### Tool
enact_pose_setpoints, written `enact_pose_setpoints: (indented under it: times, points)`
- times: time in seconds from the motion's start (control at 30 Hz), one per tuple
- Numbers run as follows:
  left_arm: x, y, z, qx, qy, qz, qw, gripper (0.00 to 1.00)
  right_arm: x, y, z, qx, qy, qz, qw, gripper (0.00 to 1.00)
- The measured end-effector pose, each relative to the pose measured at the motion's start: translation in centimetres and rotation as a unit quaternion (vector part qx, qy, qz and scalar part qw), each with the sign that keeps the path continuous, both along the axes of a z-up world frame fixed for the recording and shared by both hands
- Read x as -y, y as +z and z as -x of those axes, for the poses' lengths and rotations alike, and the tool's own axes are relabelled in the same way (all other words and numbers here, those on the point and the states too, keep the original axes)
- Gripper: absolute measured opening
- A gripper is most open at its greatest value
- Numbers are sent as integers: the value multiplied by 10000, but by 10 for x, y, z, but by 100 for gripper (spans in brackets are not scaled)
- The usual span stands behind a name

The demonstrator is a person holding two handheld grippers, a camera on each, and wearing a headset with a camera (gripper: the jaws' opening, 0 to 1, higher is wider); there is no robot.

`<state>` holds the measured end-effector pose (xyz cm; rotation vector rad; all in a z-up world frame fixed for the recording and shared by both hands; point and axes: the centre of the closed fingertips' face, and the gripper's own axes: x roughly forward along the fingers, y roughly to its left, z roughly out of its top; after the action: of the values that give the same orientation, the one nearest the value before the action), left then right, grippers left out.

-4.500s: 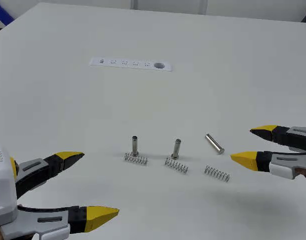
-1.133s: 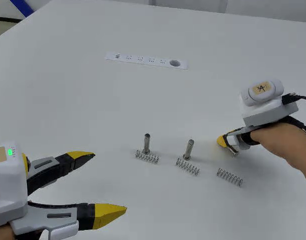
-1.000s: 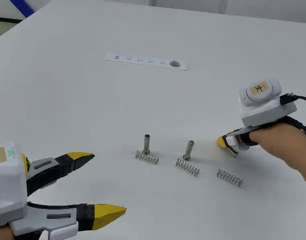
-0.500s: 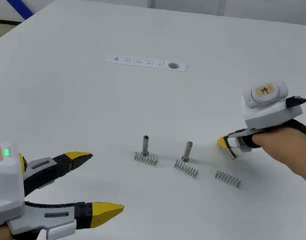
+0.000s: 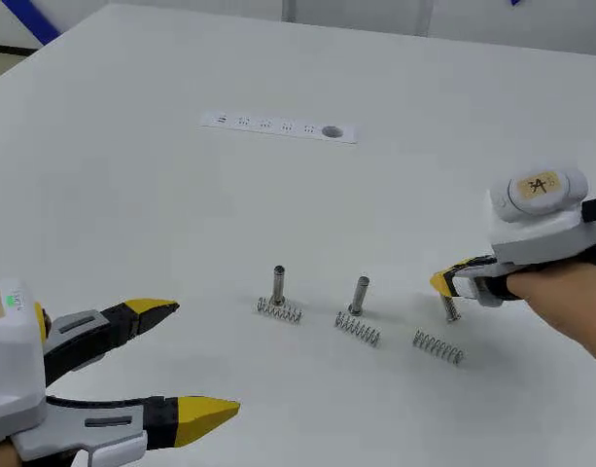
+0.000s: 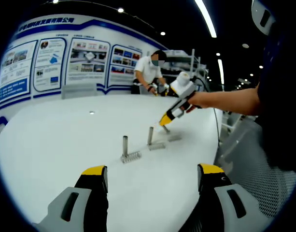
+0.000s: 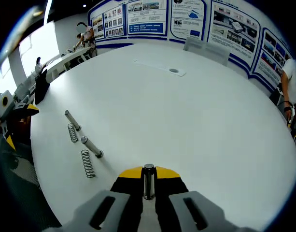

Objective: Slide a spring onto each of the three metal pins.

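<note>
At right hand-held gripper (image 5: pixel 451 288): clamped on pin (image 5: pixel 451 309), near upright, foot at counter (image 5: pixel 375 195).
Spring (image 5: pixel 438 346): just beside its tips, person's side, lying crosswise to pin.
Left hand-held gripper (image 5: pixel 207 358): wide, well apart; right is nearer.

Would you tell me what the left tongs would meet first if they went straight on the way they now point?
Probably the nearest upright pin and the spring at its foot, a little left of the open left tongs' midline; depth is hard to judge.
</note>
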<state>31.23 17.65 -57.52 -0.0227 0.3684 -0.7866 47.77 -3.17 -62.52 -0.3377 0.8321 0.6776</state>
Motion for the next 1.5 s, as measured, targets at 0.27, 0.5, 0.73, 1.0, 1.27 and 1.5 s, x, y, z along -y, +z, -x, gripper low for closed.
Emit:
enact_pose_setpoints:
  times: [0.27, 0.5, 0.73, 1.0, 1.27, 1.5]
  points:
    - [1, 1, 0, 22, -10, 5, 10000, 77, 3, 5, 8, 56, -34, -66, 10000, 8]
    - [2, 2, 0, 23, -20, -8, 10000, 77, 6, 7, 15, 90, -68, -147, 9998, 8]
    - [2, 3, 0, 37, -18, -15, 10000, 77, 6, 9, 23, 173, -38, -238, 9996, 8]
    - [2, 4, 1, 48, -17, -29, 10000, 77, 8, 11, 29, 287, 35, -311, 9991, 9]
    - [2, 4, 1, 47, -19, -42, 10000, 76, 12, 11, 33, 376, 131, -312, 9987, 9]
    - [3, 5, 1, 53, -19, -52, 10000, 76, 14, 10, 34, 391, 149, -312, 9986, 9]
